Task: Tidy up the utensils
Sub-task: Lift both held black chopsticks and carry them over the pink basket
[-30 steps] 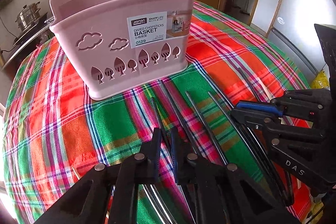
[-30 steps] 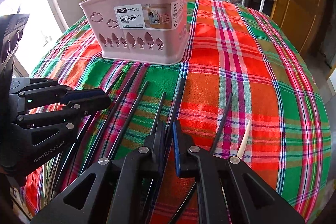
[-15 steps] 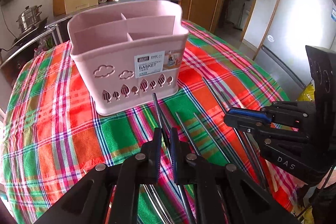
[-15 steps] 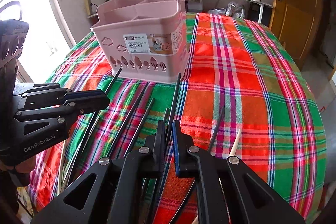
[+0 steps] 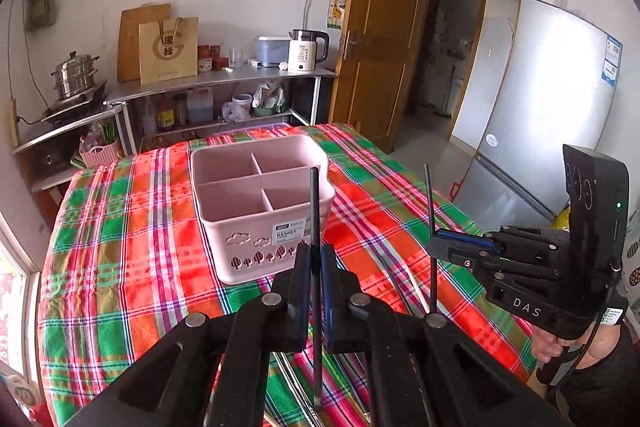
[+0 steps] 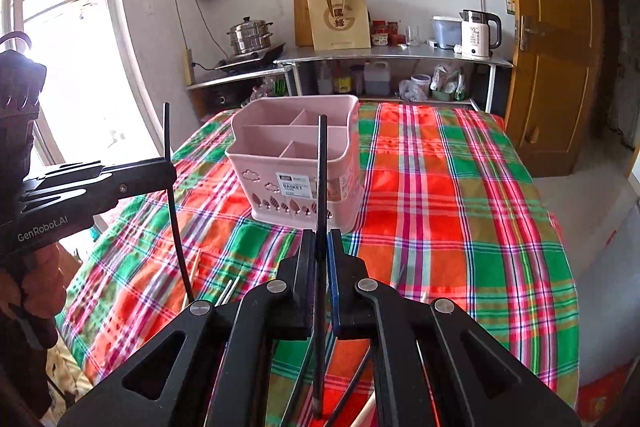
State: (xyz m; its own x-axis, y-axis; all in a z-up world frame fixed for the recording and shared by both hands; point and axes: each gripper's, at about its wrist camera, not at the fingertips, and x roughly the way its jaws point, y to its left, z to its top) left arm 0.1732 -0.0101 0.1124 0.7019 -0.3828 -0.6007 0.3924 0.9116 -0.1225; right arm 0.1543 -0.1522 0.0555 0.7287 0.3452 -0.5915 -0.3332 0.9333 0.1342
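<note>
While each claw (image 5: 315,259) (image 6: 321,247) clamps 1 black chopstick (image 5: 315,211), claws hide table chopsticks.

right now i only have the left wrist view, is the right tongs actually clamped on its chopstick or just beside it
Observer: Clamped. In the right wrist view both pads of the right tongs sit against the right chopstick, which stands upright between them.
Operator: and how does mine look from the side
Observer: The left tongs grip the left chopstick nearer its top. The longer part hangs below, slanting a little.
</note>
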